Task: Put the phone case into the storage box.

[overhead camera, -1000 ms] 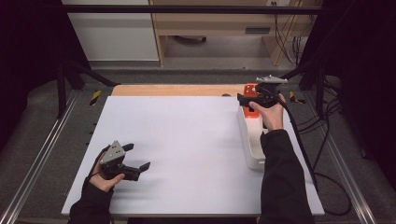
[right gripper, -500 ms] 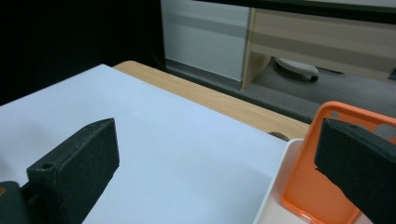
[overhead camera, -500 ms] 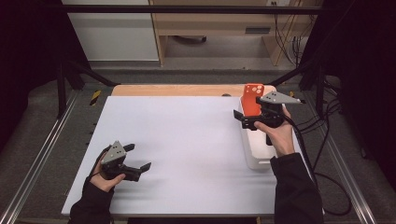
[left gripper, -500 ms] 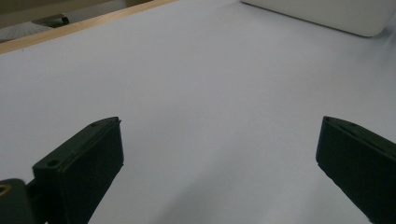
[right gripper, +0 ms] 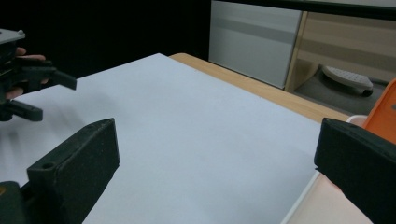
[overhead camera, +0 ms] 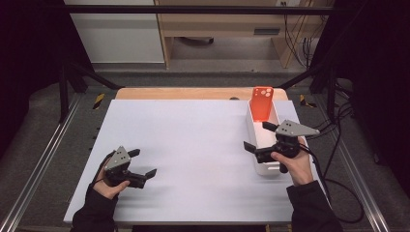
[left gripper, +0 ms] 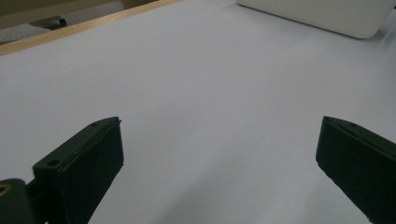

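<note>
An orange phone case [overhead camera: 262, 103] stands upright at the far end of a long white bin [overhead camera: 251, 133] on the right of the table. My right gripper [overhead camera: 256, 135] hovers over the bin's middle, nearer the person than the case, open and empty. In the right gripper view its jaws [right gripper: 217, 158] stand wide apart, with the case's edge [right gripper: 385, 116] at far right. My left gripper [overhead camera: 146, 162] rests low at the table's front left, open, with nothing between its jaws [left gripper: 219, 154].
The white tabletop [overhead camera: 193, 130] has a wooden strip along its far edge. Metal rails run down both sides, and cables trail at the right. In the left gripper view the bin [left gripper: 327, 16] lies far off. The left gripper [right gripper: 56, 99] shows at the right gripper view's left edge.
My right gripper has drawn back toward the person along the bin, away from the orange case, which stays standing at the far end. The left gripper has barely moved.
</note>
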{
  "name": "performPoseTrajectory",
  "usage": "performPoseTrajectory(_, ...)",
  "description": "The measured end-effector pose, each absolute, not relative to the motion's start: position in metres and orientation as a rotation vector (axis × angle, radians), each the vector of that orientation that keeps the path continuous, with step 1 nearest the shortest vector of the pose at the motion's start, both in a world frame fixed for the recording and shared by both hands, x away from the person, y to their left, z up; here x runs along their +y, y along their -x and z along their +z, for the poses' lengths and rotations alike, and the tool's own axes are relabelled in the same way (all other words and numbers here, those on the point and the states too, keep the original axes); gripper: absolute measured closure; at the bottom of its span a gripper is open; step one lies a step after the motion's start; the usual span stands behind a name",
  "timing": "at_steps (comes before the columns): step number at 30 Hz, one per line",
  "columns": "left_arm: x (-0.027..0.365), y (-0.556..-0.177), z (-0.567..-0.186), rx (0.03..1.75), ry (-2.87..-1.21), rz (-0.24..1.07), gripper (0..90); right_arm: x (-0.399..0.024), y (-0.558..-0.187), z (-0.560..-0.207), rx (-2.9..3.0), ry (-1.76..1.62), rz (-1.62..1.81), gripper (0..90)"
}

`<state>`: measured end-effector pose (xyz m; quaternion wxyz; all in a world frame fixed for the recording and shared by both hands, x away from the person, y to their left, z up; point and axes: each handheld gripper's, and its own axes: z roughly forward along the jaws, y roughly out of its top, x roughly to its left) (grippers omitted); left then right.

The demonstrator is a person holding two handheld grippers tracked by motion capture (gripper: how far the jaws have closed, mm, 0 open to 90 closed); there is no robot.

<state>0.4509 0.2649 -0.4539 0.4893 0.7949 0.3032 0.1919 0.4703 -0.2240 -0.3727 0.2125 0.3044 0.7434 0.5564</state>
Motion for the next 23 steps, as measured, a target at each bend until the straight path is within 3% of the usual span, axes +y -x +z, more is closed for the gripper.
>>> performPoseTrajectory(10,0.266,-0.449,-0.451,0.729,-1.915,0.47,0.4,-0.249,-0.453,-0.406,2.079,-0.793,1.557,0.4)
performPoseTrajectory(23,0.265,-0.449,-0.45,0.72,-1.916,0.471,0.4,-0.276,-0.443,-0.421,2.046,-0.865,1.549,0.3)
